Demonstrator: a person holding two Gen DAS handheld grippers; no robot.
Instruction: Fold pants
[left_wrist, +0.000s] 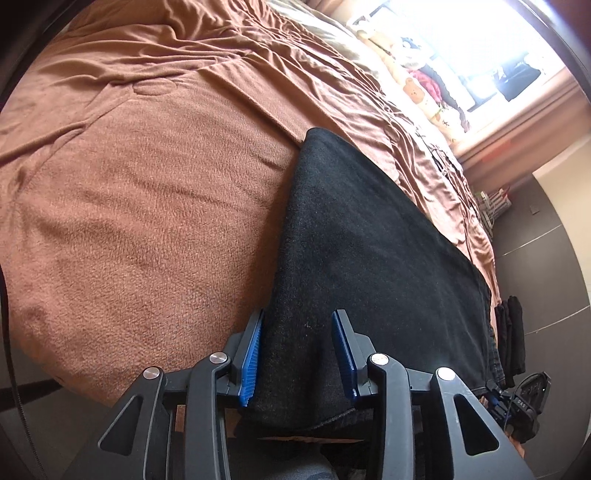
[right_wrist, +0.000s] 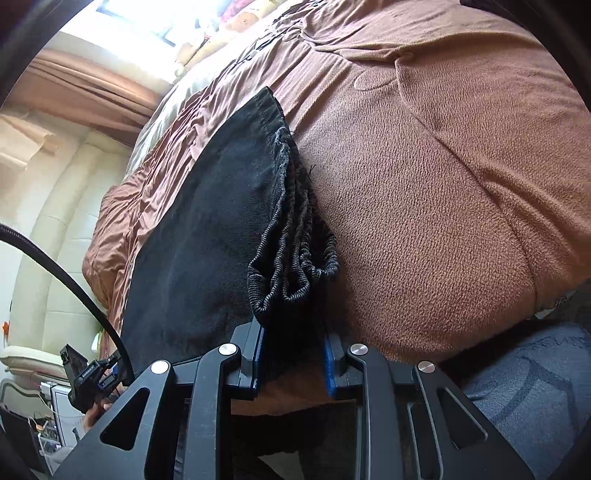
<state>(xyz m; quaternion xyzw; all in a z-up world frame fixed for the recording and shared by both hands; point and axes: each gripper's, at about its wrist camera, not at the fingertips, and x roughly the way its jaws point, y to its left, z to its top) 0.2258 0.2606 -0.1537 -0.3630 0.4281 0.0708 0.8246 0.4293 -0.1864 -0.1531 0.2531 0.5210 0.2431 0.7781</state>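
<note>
Bed with brown fleece blanket (left_wrist: 147, 203); bright window (left_wrist: 491, 44) at upper right of the left wrist view. Black pants (left_wrist: 369, 240), folded, lie along the blanket's right edge. Left tongs (left_wrist: 299, 354) apart, cloth loose between the pads. Right tongs (right_wrist: 293, 354) clamped on the gathered elastic waistband (right_wrist: 295, 258).

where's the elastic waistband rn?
Right wrist view, centre: elastic waistband is bunched along the black pants' right edge on the brown blanket.

A bed (left_wrist: 129, 221) under a brown fleece blanket (right_wrist: 443, 184) carries black pants (left_wrist: 351, 240), lying flat.
</note>
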